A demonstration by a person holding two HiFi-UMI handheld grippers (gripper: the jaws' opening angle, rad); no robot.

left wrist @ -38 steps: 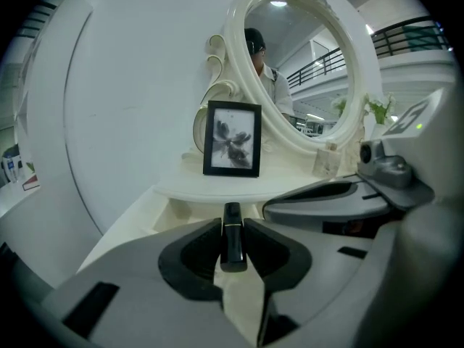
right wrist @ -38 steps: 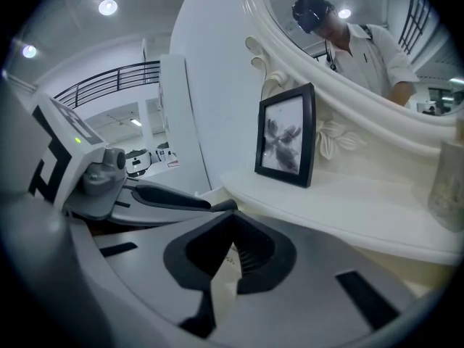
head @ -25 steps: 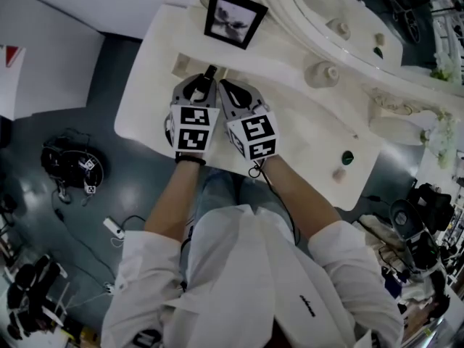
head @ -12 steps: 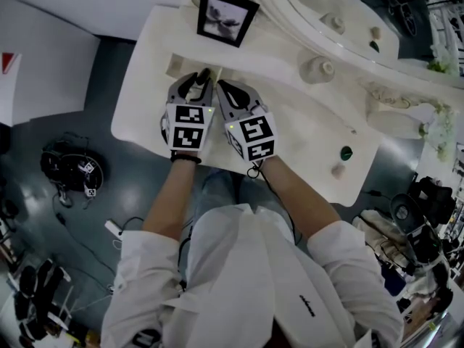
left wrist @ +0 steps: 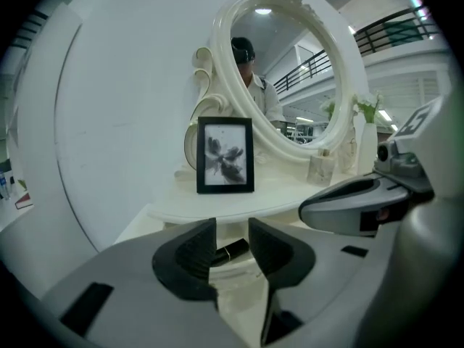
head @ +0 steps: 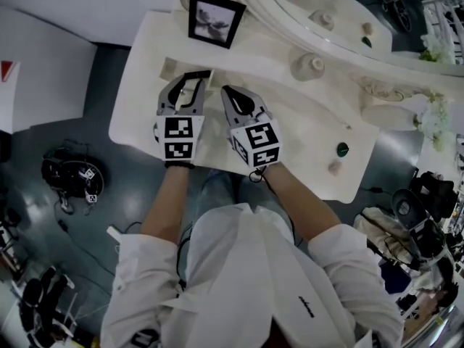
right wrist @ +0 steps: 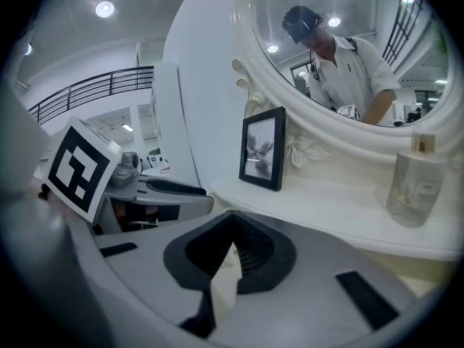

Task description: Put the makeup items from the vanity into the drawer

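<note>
We release the black tube (left wrist: pixel 232 251).
Left gripper (head: pixel 191 83), clamped earlier, has just spread round it; right gripper (right wrist: pixel 230 228) clenched, empty.

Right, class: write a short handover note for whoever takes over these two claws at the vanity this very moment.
Left claw: open, its jaws have just been opening. The black tube lies free at its tips, in what looks like the open drawer.
Right claw: shut, empty, beside the left one.
Done: that tube looks delivered.
Left: a small green item and a small pale item sit at the right end of the vanity top; drawer not yet closed.
</note>
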